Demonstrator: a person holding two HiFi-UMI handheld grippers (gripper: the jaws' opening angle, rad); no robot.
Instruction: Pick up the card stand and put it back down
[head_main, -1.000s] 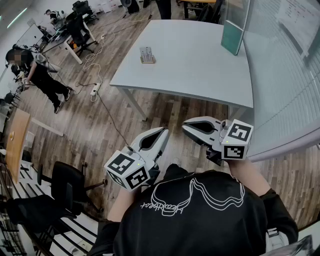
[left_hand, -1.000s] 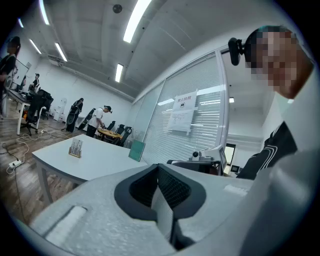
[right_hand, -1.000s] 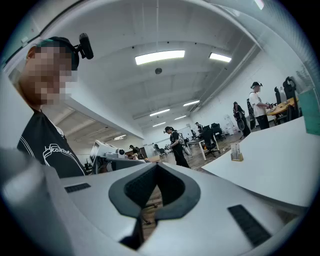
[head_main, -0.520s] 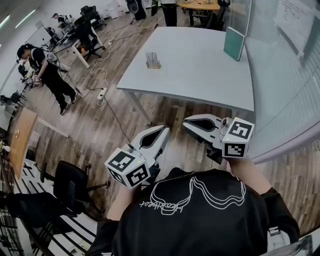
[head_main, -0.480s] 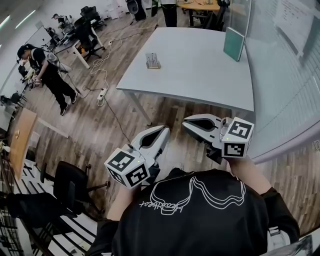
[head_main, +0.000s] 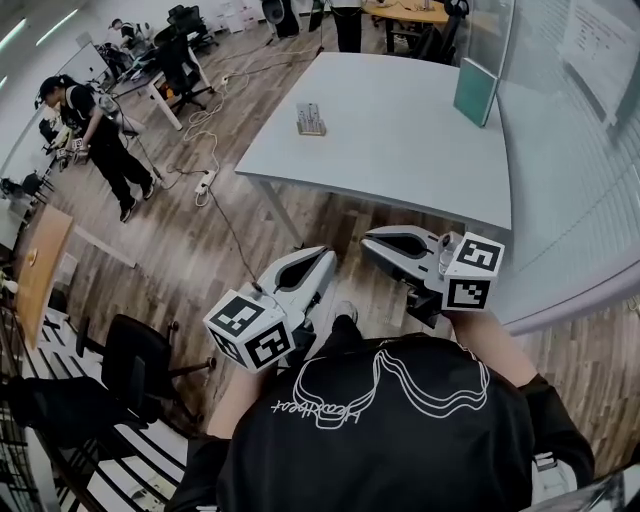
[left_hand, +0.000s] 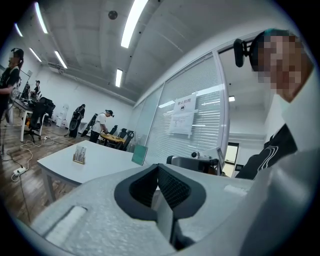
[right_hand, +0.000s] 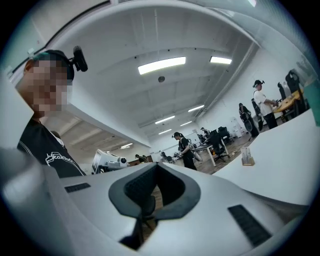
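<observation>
One card stand (head_main: 311, 119) stands upright on the pale grey table (head_main: 400, 150), close to its left edge, with nothing touching it. In my left gripper view the card stand (left_hand: 79, 155) shows small near the table's corner, and in my right gripper view the card stand (right_hand: 247, 156) shows small on the table top as well. A green panel (head_main: 476, 92) stands upright at the table's far right side, hard by the glass partition (head_main: 575, 170) with its blinds, well apart from the card stand.

Both of my tools are short of the table's near edge, over the wooden floor (head_main: 200, 270), well away from the card stand. My left gripper (head_main: 326, 259) has its jaws pressed together with nothing between them; seen along its own jaws, the left gripper (left_hand: 159, 167) shows only the dark hollow behind the meeting tips. My right gripper (head_main: 371, 243) is likewise closed on nothing, and in its own view the right gripper (right_hand: 156, 165) has its tips touching. The two point towards the table, tips near each other but apart, with the marker cubes at my end, just in front of my black shirt.

Further out, on the floor left of the table, a white power strip (head_main: 205, 185) lies with cables trailing from it. A person in black (head_main: 95, 120) stands beyond that, and a black office chair (head_main: 140, 365) stands at the lower left beside me
</observation>
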